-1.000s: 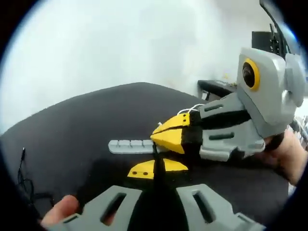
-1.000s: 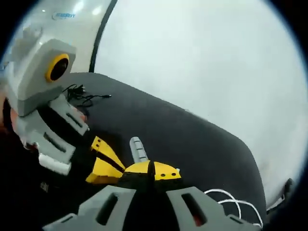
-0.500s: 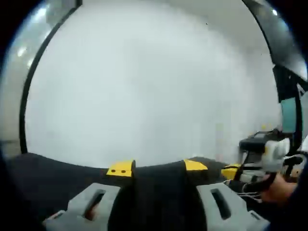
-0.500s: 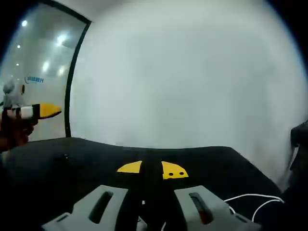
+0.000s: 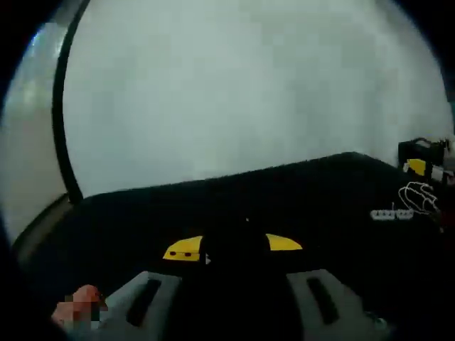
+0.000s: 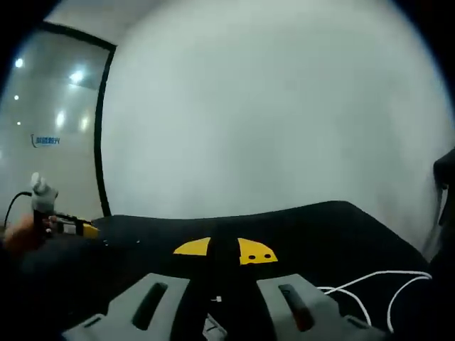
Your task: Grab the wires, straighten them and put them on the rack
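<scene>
Apart now, my two tools stretch a black wire [image 6: 213,284] above the dark desk [image 5: 298,192]: the right tool [image 6: 225,250] is clamped on it, its yellow tips meeting. My left tool's [image 5: 233,246] tips stand parted, and I cannot tell whether it grips anything. A white wire [image 6: 370,288] lies near right; the grey rack [image 5: 392,214] sits far right. Best to keep tension even and the pull level.

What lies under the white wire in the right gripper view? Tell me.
The white wire lies in loops on the black table, which shows bare between them. Its near end runs behind the right gripper, so what it rests on there is hidden.
</scene>
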`<state>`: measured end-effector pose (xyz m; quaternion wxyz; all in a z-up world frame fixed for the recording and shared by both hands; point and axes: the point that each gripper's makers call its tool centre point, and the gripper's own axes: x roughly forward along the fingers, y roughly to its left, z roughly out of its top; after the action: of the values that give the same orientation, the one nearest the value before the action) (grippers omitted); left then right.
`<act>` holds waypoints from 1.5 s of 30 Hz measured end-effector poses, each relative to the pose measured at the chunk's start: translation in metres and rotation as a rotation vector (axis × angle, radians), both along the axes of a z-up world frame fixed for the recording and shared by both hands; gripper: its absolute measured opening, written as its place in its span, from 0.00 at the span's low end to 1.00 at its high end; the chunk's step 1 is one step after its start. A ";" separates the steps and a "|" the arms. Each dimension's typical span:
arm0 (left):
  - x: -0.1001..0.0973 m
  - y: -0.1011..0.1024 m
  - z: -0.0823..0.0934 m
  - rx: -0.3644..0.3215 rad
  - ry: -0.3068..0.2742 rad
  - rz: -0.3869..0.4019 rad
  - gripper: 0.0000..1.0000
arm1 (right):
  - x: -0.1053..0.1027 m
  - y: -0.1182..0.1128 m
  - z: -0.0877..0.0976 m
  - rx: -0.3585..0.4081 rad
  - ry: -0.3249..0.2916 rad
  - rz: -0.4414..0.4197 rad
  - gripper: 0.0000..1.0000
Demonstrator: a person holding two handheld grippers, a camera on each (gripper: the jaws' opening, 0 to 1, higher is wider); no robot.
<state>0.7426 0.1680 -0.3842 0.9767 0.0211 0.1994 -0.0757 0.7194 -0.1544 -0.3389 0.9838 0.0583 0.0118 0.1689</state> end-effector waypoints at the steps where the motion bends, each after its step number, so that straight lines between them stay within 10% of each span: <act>1: 0.015 0.000 -0.002 -0.037 -0.005 0.047 0.45 | 0.002 0.002 -0.001 -0.029 -0.005 0.005 0.10; 3: 0.037 -0.002 -0.023 -0.001 0.082 0.071 0.52 | 0.000 0.006 -0.003 -0.045 -0.006 0.007 0.10; 9: 0.071 -0.009 -0.049 0.053 0.098 0.096 0.12 | 0.003 0.007 -0.004 -0.029 0.006 0.021 0.10; 11: 0.066 -0.032 -0.039 0.108 0.079 -0.048 0.02 | 0.001 0.009 -0.005 -0.033 0.010 0.031 0.08; 13: 0.045 -0.046 0.017 0.084 -0.111 -0.030 0.02 | -0.003 0.020 -0.005 -0.050 0.012 0.070 0.07; 16: 0.001 -0.110 0.078 0.165 -0.357 -0.280 0.02 | -0.006 0.031 0.003 -0.066 -0.027 0.093 0.08; 18: -0.009 -0.142 0.060 0.197 -0.253 -0.354 0.02 | -0.005 0.035 0.007 -0.053 -0.037 0.102 0.08; 23: -0.015 -0.216 0.039 -0.102 -0.089 -0.460 0.02 | -0.003 0.028 0.006 0.040 -0.002 0.109 0.07; 27: 0.004 -0.242 0.004 -0.107 0.039 -0.443 0.02 | -0.002 0.015 0.003 0.068 0.014 0.080 0.08; 34: 0.005 -0.247 -0.029 -0.119 0.146 -0.438 0.04 | 0.000 0.015 -0.003 0.053 0.047 0.060 0.07; 38: 0.000 -0.249 -0.030 -0.078 0.114 -0.488 0.52 | 0.001 0.028 -0.013 0.020 0.080 0.108 0.07; 42: -0.008 -0.232 0.048 -0.345 -0.078 -0.467 0.38 | -0.002 0.033 -0.013 -0.105 0.046 0.109 0.05; 45: -0.010 -0.200 0.049 -0.237 -0.065 -0.417 0.19 | -0.003 0.033 -0.014 -0.095 0.043 0.099 0.05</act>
<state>0.7330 -0.0317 -0.3354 0.9415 -0.0507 0.1491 -0.2980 0.7160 -0.1209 -0.3532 0.9755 0.0143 0.0437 0.2152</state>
